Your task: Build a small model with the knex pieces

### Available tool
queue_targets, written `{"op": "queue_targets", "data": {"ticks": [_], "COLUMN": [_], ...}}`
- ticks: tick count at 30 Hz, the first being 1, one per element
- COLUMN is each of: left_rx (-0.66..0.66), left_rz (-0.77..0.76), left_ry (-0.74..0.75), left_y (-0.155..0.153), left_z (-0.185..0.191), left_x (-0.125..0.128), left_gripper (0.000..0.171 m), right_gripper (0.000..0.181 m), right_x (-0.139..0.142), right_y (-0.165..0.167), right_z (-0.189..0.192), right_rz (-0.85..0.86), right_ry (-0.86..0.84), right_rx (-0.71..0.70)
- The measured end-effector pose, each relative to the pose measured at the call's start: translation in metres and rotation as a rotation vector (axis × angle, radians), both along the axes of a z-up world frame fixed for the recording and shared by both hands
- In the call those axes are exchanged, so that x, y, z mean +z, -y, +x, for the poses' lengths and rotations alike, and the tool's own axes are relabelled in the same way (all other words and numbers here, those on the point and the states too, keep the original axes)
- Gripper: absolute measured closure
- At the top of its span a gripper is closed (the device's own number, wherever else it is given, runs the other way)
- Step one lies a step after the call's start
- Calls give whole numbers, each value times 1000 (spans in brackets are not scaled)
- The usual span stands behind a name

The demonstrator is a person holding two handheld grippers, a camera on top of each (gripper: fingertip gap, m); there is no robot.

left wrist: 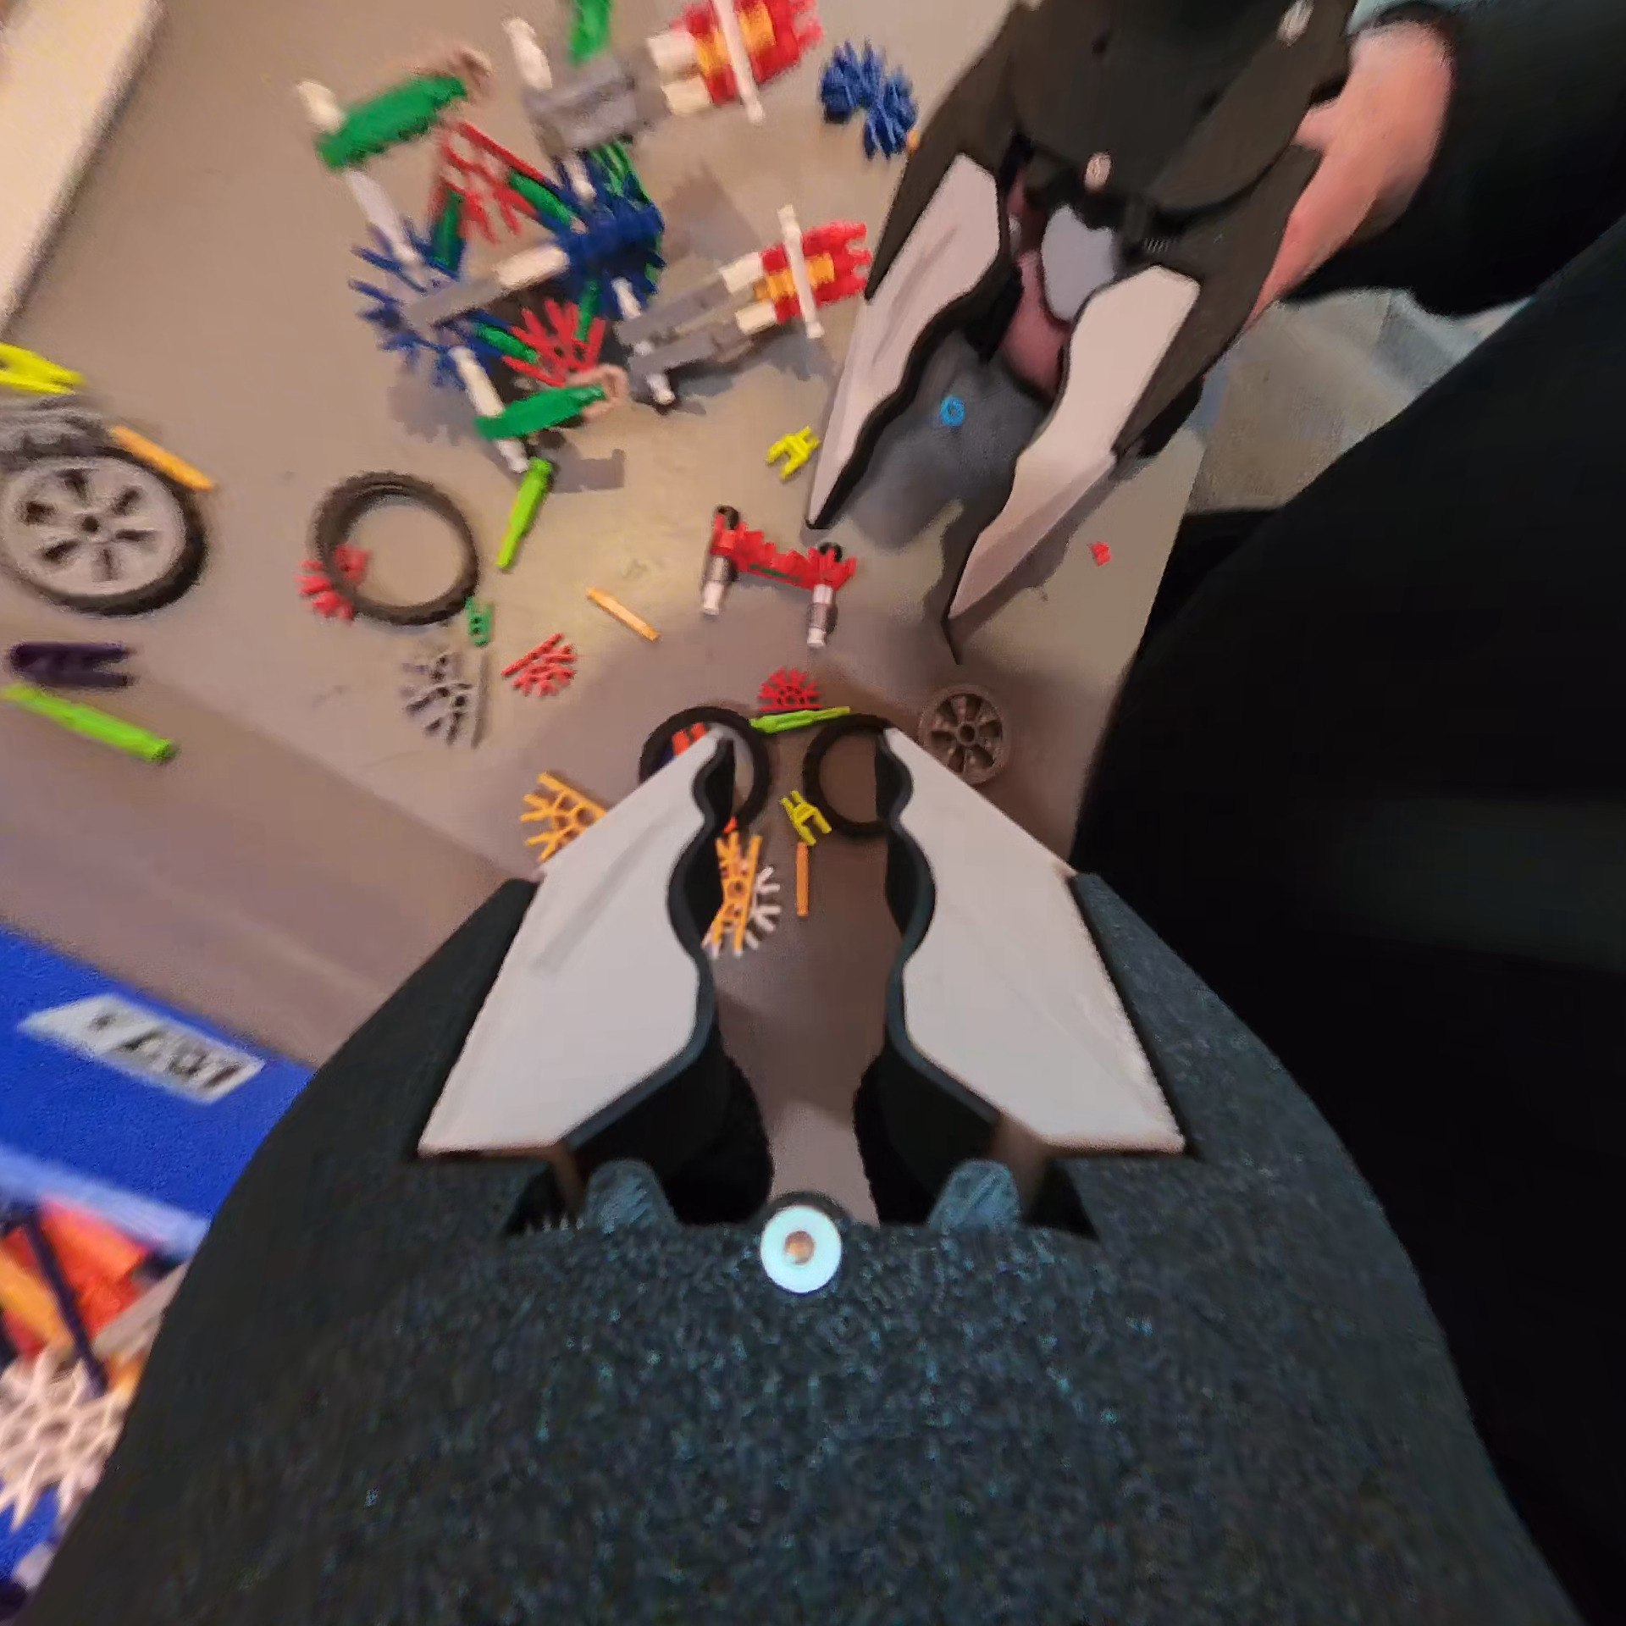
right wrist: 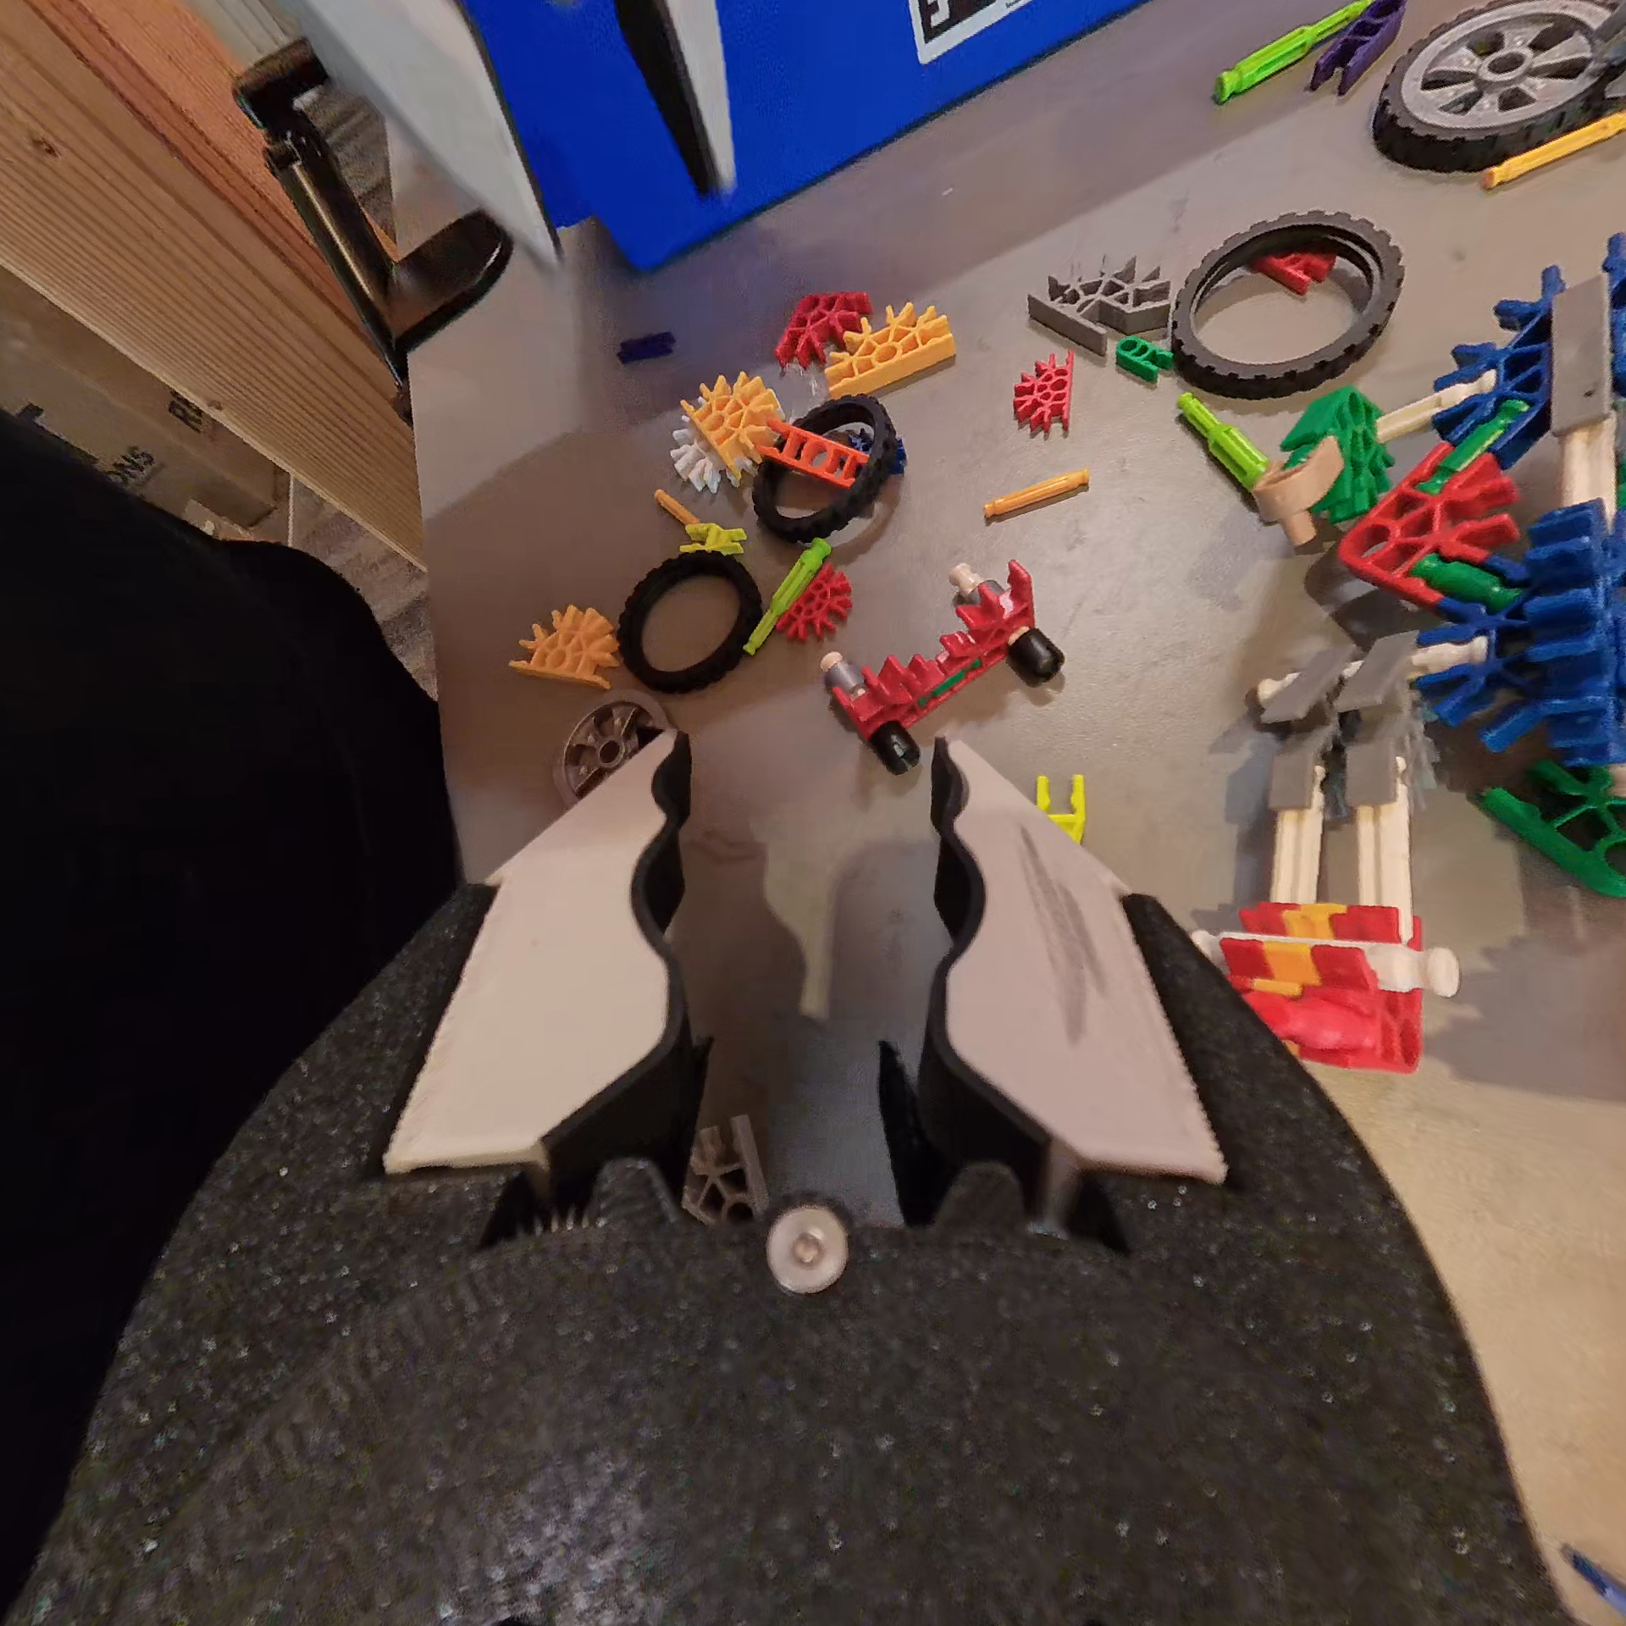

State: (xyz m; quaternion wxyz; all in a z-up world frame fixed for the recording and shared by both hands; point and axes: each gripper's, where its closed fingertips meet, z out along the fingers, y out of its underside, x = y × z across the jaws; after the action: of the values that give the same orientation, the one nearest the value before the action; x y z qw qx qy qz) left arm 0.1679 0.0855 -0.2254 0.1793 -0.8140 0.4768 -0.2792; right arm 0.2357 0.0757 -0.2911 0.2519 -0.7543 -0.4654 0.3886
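Parts count, tabletop, right wrist view

Black tyre rings: 3 (2 small (right wrist: pixel 689 621) (right wrist: pixel 825 469), 1 large (right wrist: pixel 1286 303)). Spoked wheels: 2 – 1 large grey w/ tyre (right wrist: pixel 1506 75), 1 small brown hub (right wrist: pixel 607 744). Red axle assy w/ 2 black caps: 1 (right wrist: pixel 946 667). Blue box: 1 (right wrist: pixel 792 114). Loose orange rods: approx. 3; small connectors too many/blurred for exact qty

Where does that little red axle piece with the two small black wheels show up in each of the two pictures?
Left wrist view: the red axle piece lies above centre, just left of the other tool's tips, on the grey table.
Right wrist view: the red axle piece lies at centre, just beyond the open tool's tips.
Shared landmark: the small spoked grey wheel hub, near the table edge in both.
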Motion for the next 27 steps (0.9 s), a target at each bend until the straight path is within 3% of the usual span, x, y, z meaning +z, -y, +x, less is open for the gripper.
{"op": "queue_targets", "data": {"ticks": [3, 6, 12, 17, 21, 27], "left_rx": [85, 158, 416, 488, 461, 420], "left_rz": [20, 86, 187, 145, 89, 82], "left_ry": [115, 68, -295, -595, -639, -666], "left_y": [-10, -21, -46, -36, -31, -40], "left_z": [-22, -60, -191, -271, -282, -288], "left_x": [35, 49, 36, 10, -6, -19], "left_gripper": [142, 142, 144, 146, 147, 135], "right_gripper": [127, 128, 129, 131, 132, 133], "right_x": [-2, -2, -5, -5, -5, -5], "right_y": [0, 0, 1, 1, 1, 0], "right_z": [0, 0, 0, 0, 0, 0], "right_rz": [-11, -22, -35, -52, -61, -72], "right_ry": [8, 7, 21, 14, 12, 8], "right_rx": [4, -1, 8, 9, 12, 8]}}
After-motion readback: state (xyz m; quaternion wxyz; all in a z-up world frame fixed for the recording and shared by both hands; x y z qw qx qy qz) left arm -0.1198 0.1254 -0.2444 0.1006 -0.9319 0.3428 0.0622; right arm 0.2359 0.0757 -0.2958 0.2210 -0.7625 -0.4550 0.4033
